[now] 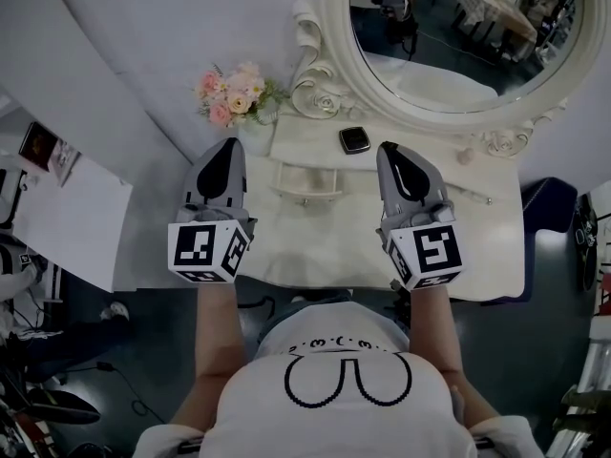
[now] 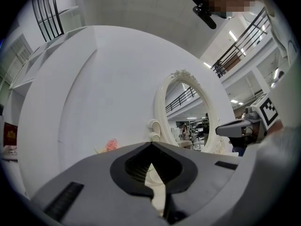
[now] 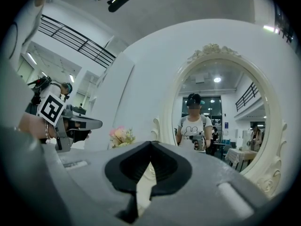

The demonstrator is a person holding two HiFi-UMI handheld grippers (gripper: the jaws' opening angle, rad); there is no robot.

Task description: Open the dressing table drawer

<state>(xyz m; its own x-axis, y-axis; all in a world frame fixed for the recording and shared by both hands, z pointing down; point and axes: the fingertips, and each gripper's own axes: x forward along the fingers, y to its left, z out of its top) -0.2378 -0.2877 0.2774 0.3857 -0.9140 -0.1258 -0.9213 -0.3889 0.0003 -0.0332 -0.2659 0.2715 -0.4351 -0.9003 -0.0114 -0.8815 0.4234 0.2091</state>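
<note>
Hovering side by side over the white dressing table point(image 1: 487, 246), the left gripper point(image 1: 229, 143) and the right gripper point(image 1: 389, 147) are both clenched, tips meeting with nothing between them; the drawer point(image 1: 305, 181) lies between the two, below the oval mirror point(image 1: 458, 27), its front apparently shut and touched by neither; pink flowers point(image 1: 232, 93) stand to its left; a small dark case point(image 1: 354, 139) rests above it.

There are two grippers, the left gripper point(image 1: 229, 147) and the right gripper point(image 1: 388, 149), each with one marker cube. One dressing table point(image 1: 477, 246) carries one oval mirror point(image 1: 449, 41), one drawer point(image 1: 305, 179), one bunch of flowers point(image 1: 234, 93) and one small dark object point(image 1: 354, 140).
</note>
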